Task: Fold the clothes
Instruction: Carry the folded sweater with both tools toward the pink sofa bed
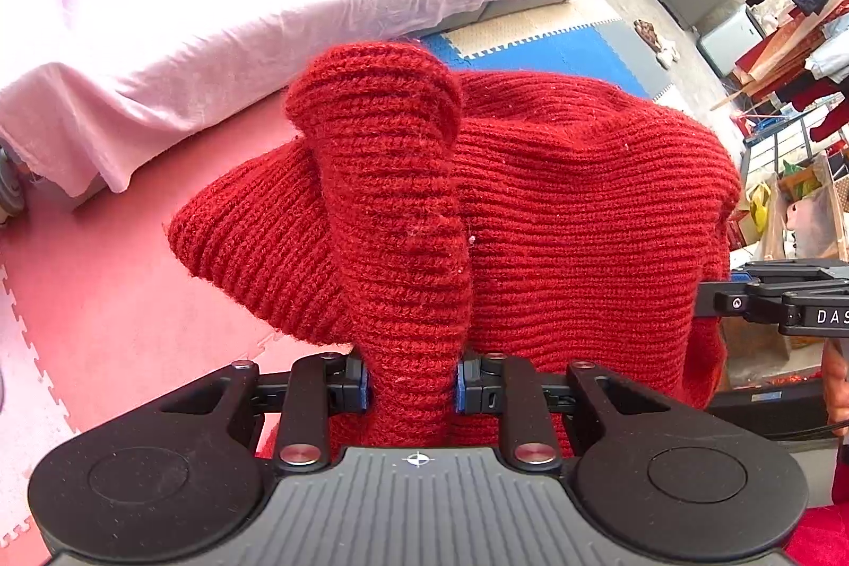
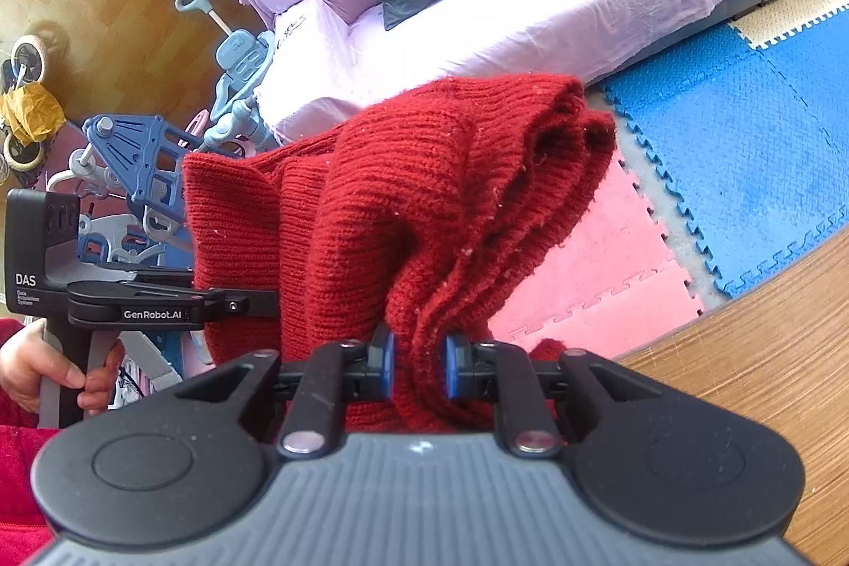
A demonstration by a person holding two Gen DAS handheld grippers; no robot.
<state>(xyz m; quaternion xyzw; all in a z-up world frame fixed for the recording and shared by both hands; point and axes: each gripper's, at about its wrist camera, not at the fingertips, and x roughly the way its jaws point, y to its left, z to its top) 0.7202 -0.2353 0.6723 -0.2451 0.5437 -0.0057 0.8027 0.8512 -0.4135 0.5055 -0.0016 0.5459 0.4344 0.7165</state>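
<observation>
Left wrist view: the left gripper (image 1: 413, 380) pinches a thick fold of the red sweater (image 1: 557, 205) between its blue pads (image 1: 362, 386). The sweater hangs in the air above the pink floor mat (image 1: 106, 311), bunched ahead of the gripper; its bulk spreads rightward to the right gripper (image 1: 705, 301) at the frame edge. A sofa (image 1: 265, 14) lies beyond.

Right wrist view: the right gripper (image 2: 419, 367) pinches several stacked layers of the sweater (image 2: 371, 216). The folded bundle runs leftward to the left gripper (image 2: 265, 303), held in a hand (image 2: 48, 369). A bench (image 2: 769, 354) corner shows at lower right.
</observation>
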